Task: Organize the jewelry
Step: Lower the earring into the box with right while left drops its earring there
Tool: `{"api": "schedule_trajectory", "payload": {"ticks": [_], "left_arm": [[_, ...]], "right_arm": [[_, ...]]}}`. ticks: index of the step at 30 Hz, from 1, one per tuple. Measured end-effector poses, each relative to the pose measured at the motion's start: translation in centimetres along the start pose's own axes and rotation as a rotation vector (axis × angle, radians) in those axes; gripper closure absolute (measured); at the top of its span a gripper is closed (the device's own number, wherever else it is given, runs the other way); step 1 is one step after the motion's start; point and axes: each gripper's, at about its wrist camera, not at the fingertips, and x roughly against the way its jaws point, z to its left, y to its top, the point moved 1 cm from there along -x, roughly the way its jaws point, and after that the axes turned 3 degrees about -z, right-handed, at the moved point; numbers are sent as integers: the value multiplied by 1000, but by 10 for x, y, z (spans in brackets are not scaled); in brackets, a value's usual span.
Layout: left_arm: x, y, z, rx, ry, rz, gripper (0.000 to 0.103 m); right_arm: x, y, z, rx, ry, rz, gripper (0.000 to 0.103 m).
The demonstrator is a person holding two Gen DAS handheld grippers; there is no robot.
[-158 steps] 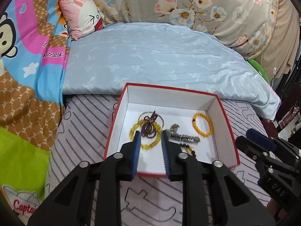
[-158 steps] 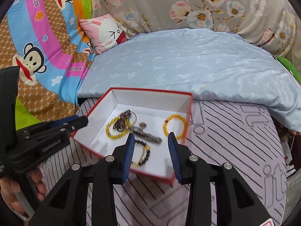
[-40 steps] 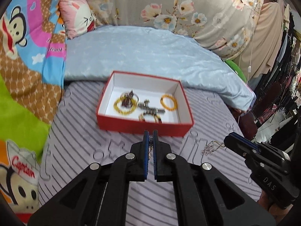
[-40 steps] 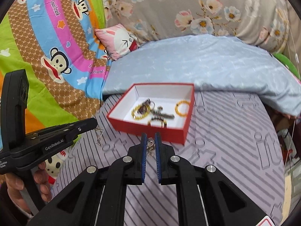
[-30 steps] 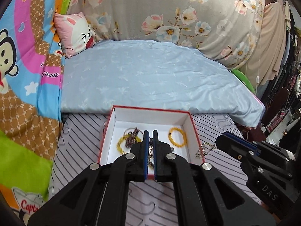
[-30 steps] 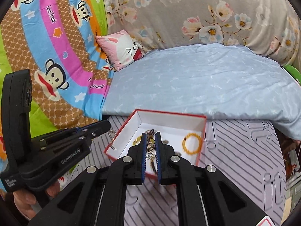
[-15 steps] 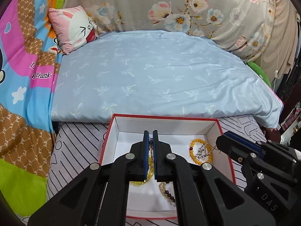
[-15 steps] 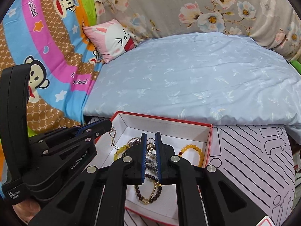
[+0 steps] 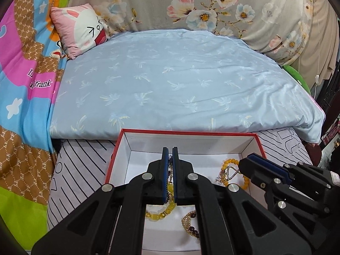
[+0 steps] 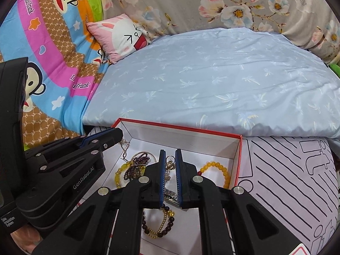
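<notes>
A red box with a white inside lies on the striped mat and holds bead bracelets. Among them are an orange one, a chunky yellow one and a dark one. My left gripper hangs over the box's left part, shut on a thin silver chain. My right gripper is over the middle, shut on another small silver chain that dangles above the bracelets.
Behind the box lies a pale blue quilt, with a pink rabbit pillow and a floral cushion further back. A monkey-print blanket runs along the left. The lilac striped mat extends to the right.
Both grippers, open over the box several seconds ago, are shut on chains. Over the last second they came forward and down from in front of the box to above its inside.
</notes>
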Motion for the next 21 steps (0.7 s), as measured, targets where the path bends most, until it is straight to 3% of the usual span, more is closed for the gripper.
{"api": "schedule_trajectory", "payload": {"ticks": [5, 6, 7, 12, 21], "left_arm": [[2, -1, 0, 1, 22, -17, 100], [2, -1, 0, 3, 35, -22, 93], [3, -1, 1, 5, 45, -28, 79], [11, -2, 4, 21, 64, -39, 68], [40, -10, -2, -1, 89, -55, 66]], "right_arm": [[3, -2, 0, -2, -21, -19, 74], [4, -2, 1, -1, -24, -24, 68], [7, -2, 2, 7, -33, -32, 66], [20, -2, 3, 12, -58, -56, 61], [48, -12, 9, 20, -92, -81, 57]]}}
